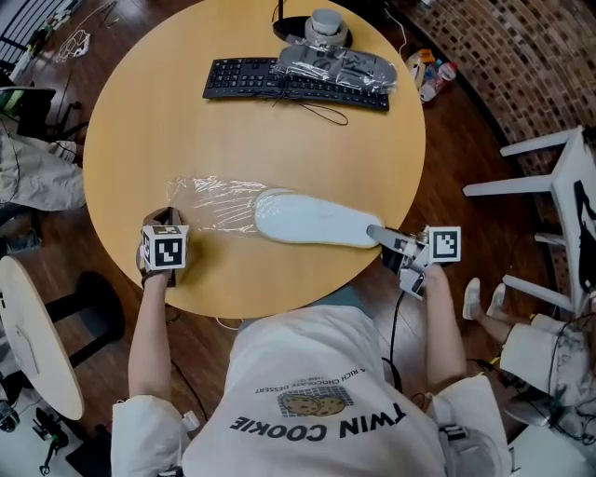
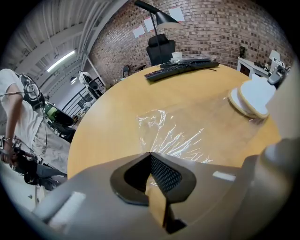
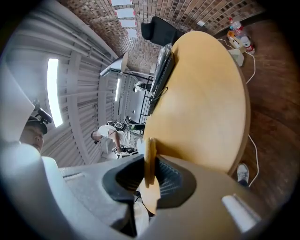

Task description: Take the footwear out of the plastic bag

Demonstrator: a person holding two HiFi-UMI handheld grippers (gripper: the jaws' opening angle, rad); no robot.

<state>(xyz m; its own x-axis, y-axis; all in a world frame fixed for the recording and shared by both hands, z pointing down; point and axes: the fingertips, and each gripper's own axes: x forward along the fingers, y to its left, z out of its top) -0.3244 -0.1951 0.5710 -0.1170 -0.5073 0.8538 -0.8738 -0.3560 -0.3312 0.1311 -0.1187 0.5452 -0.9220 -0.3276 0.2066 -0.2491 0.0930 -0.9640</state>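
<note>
A flat white slipper (image 1: 312,220) lies across the round wooden table (image 1: 261,149), with its toe end at the mouth of a clear plastic bag (image 1: 212,200). My right gripper (image 1: 380,235) is shut on the slipper's heel end, near the table's front right edge. In the right gripper view the slipper (image 3: 150,159) shows edge-on between the jaws of the right gripper (image 3: 149,157). My left gripper (image 1: 168,216) is shut on the bag's closed end. In the left gripper view the crinkled plastic bag (image 2: 173,136) spreads out from the left gripper (image 2: 151,157) toward the slipper (image 2: 253,96).
At the far side of the table lies a black keyboard (image 1: 270,82) with a plastic-wrapped item (image 1: 337,65) on it and a lamp base (image 1: 324,26) behind. A white chair (image 1: 559,177) stands to the right. Bottles (image 1: 433,73) sit on the floor.
</note>
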